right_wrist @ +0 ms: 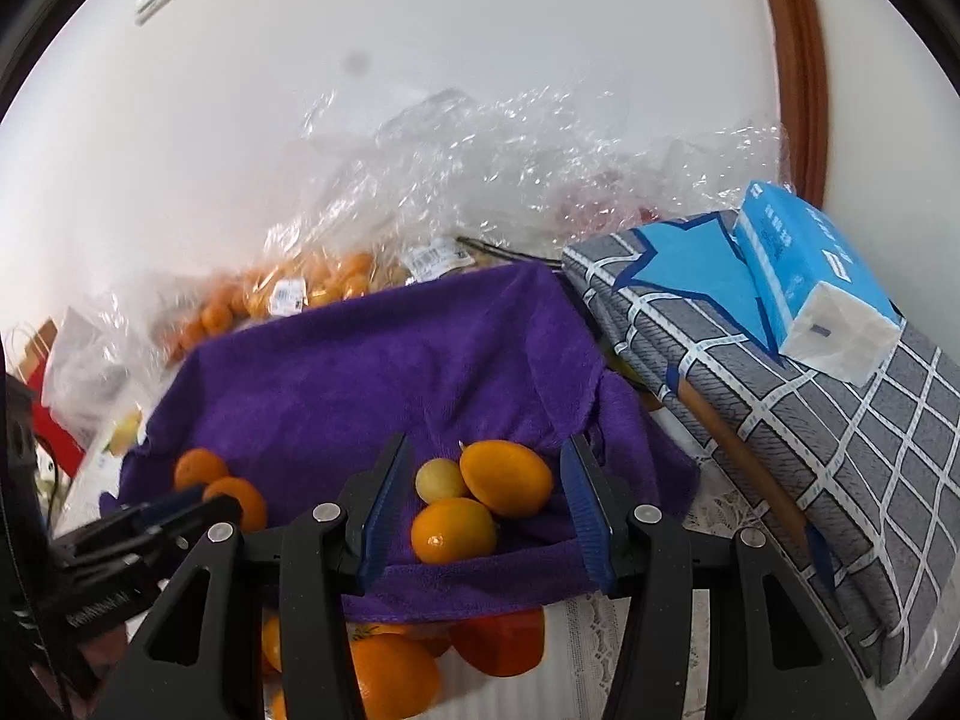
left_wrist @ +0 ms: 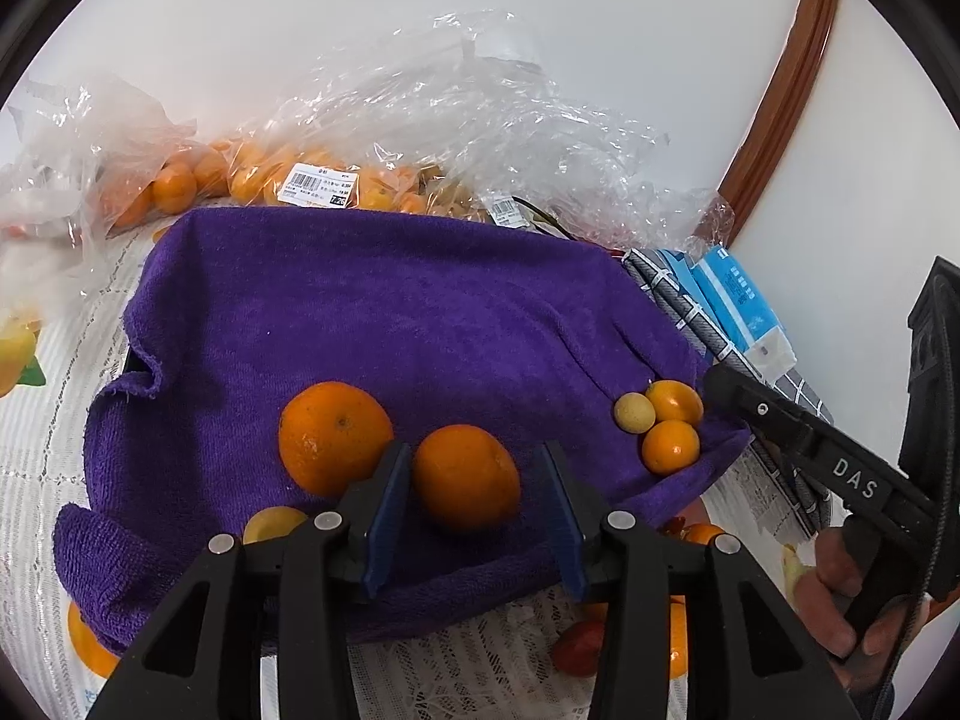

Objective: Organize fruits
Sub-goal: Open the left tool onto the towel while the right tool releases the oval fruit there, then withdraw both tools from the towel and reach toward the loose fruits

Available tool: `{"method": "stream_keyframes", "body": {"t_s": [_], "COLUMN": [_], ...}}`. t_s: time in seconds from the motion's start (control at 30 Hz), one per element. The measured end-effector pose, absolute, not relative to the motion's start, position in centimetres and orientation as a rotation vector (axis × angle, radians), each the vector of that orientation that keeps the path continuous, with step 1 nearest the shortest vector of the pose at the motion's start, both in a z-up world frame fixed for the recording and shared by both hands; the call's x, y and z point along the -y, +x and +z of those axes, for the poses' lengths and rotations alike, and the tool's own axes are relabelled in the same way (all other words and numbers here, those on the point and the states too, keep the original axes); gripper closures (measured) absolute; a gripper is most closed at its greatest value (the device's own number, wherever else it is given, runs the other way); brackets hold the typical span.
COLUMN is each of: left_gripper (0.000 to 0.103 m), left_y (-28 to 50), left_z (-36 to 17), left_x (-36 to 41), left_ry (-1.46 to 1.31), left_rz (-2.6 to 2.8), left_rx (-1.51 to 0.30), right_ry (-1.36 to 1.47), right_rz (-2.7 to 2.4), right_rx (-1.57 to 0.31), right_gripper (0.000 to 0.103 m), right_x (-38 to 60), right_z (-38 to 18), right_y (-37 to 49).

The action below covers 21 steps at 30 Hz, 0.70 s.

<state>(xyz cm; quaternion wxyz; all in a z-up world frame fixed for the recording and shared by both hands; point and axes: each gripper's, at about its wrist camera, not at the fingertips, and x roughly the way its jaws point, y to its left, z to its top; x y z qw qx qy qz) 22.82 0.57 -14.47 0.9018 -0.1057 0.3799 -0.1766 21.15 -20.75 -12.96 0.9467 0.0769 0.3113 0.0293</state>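
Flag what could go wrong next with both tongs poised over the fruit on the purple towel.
The left tongs are open around one orange, and the neighbouring orange sits against a finger, so closing could nudge it. The right tongs straddle three small fruits bunched together; a grasp might catch several or squeeze one out across the purple towel.

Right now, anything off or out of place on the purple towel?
One oddity: a pale yellow-green fruit sits touching two small orange fruits at the purple towel's right end, so that cluster looks mixed. Two larger oranges lie apart by the left claw. Nothing spilled or damaged.
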Motion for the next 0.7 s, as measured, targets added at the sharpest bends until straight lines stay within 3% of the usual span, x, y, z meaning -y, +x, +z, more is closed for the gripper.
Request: {"method": "stream_keyframes", "body": {"t_s": [0.37,0.7], "left_gripper": [0.056,0.052], "left_y": [22.3,21.5], "left_z": [-13.9,-13.2], "left_x": [-1.1,-0.8], "left_ry": [-0.267,-0.256], "left_rz": [-0.391,-0.408], "left_rx": [-0.757,-0.717], "right_ry": [0.183,0.106], "right_rz": [0.080,0.038], "right_rx": [-0.607,-0.681], "right_gripper": [0.052,0.052], "right_x": [21.6,21.1], "right_z": [-11.4,-13.3], "right_y": [18.3,12.7]}}
